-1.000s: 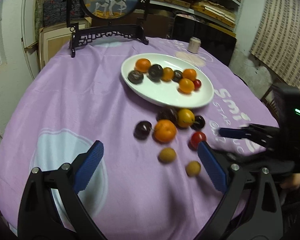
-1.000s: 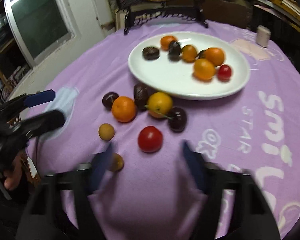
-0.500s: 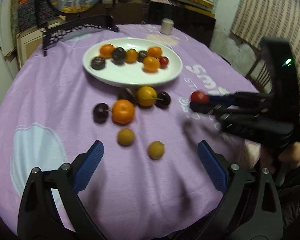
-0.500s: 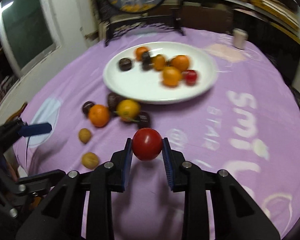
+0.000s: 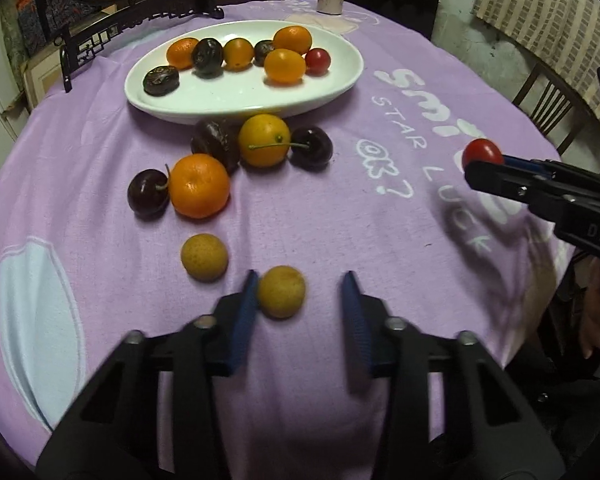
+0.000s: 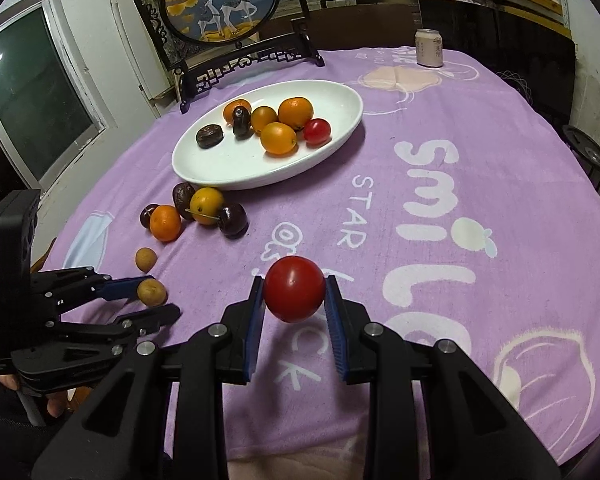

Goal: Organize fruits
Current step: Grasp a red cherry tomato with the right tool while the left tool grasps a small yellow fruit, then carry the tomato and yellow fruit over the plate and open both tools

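My right gripper (image 6: 295, 300) is shut on a red tomato (image 6: 294, 294) and holds it above the purple cloth; the tomato also shows in the left wrist view (image 5: 482, 153). My left gripper (image 5: 300, 300) is open, its jaws around a small tan fruit (image 5: 281, 291) that lies on the cloth, touching the left pad. The same fruit shows in the right wrist view (image 6: 151, 291). A second tan fruit (image 5: 204, 257) lies just beyond. A white oval plate (image 5: 236, 98) holds several oranges, dark plums and a small red tomato.
Loose fruit lies in front of the plate: an orange (image 5: 199, 185), a yellow-orange fruit (image 5: 264, 140), dark cherries (image 5: 311, 147) and a dark plum (image 5: 216, 142). A can (image 6: 429, 47) and a framed deer screen (image 6: 220, 0) stand at the table's far side.
My right gripper has lifted the red tomato higher off the cloth. My left gripper has moved forward and down and narrowed its jaws around the near tan fruit.
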{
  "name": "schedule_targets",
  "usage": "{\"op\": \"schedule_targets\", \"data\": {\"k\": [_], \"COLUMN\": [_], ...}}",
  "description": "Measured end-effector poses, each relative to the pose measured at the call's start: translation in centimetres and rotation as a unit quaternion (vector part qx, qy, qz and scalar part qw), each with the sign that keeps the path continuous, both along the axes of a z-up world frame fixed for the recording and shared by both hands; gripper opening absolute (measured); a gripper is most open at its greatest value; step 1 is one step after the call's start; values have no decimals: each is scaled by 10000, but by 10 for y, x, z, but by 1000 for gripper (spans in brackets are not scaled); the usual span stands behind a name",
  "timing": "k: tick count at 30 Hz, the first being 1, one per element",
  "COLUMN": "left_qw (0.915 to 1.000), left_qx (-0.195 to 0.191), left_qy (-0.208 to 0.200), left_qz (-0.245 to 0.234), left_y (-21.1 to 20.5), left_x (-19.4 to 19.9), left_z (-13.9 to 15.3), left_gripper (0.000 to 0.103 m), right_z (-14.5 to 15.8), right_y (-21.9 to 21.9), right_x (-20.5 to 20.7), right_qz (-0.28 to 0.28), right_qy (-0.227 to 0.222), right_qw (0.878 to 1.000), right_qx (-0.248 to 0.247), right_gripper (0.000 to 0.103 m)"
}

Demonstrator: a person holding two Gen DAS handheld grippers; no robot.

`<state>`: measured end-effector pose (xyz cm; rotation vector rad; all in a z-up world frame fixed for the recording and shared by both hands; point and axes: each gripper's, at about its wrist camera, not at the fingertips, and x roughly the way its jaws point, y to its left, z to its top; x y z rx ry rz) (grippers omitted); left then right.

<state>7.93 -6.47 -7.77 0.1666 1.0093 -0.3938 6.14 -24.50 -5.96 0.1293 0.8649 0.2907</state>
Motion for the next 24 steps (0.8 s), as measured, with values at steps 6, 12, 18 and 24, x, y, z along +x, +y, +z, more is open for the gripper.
{"op": "schedule_targets", "data": {"k": [6,12,18,24], "left_qw": [9998,9996,9991,9975], "left_qx": [-157,-224,-358,-413], "left_qy": [57,-18,-79,-494], "left_qz": [128,173,235,306], "left_y": [9,16,25,31], "left_x": [0,-1,4,32], "left_z": [3,8,17,48], "left_gripper": [23,23,23,23], "right_z": [0,0,1,17], "right_y": [1,9,21,38], "right_x": [0,4,14,36], "right_qz": [20,88,234,431], "right_qy": [1,49,117,-46], "right_qw": [10000,9999,9996,9987], "right_qx": [6,-69,-138,-251], "right_gripper": [30,30,30,30]}}
